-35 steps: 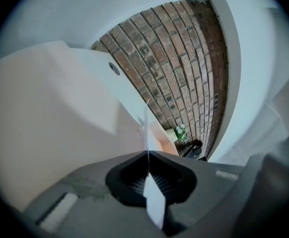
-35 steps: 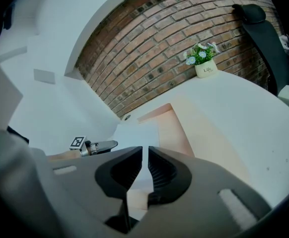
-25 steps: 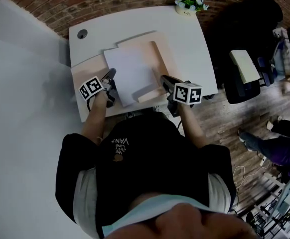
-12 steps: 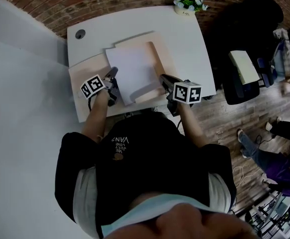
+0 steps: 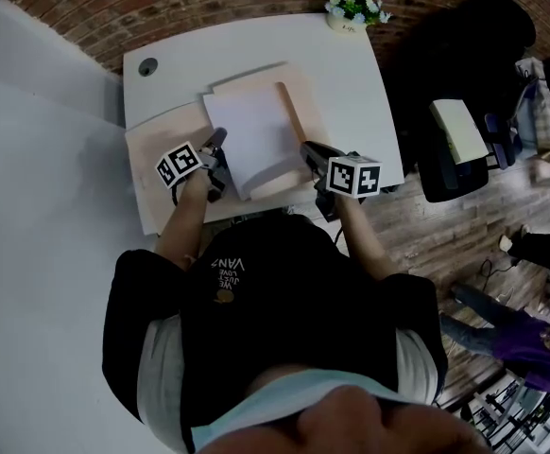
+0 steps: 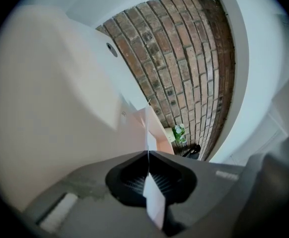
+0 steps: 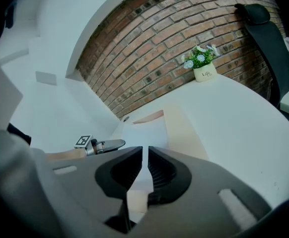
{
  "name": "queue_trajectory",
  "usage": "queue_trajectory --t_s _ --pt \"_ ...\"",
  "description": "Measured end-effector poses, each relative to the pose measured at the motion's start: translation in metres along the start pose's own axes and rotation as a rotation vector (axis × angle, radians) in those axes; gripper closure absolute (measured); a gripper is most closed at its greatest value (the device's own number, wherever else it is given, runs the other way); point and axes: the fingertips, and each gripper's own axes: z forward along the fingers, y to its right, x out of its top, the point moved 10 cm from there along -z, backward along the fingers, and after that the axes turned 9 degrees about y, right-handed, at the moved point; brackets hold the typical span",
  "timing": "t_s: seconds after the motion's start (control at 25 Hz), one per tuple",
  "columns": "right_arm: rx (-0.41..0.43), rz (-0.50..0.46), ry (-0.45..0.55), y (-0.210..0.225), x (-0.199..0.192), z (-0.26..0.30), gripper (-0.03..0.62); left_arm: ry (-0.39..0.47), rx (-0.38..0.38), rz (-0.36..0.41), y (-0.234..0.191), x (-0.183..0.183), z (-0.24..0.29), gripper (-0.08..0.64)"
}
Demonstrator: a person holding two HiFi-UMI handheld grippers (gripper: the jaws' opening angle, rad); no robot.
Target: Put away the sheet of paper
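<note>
Left gripper (image 6: 148, 153) clamps the paper (image 5: 256, 135); right gripper (image 7: 145, 151) pinches the folder (image 5: 305, 112).

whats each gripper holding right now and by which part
The left gripper pinches the sheet of paper by its left edge. The right gripper appears clamped on the near edge of the beige folder, at its raised flap.
</note>
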Motion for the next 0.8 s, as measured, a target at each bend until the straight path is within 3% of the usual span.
queue_trajectory --t_s 0.8 --pt "0.016 0.004 -0.002 0.022 0.007 -0.011 0.558 0.007 -0.009 -0.037 0.007 -0.019 0.026 0.56"
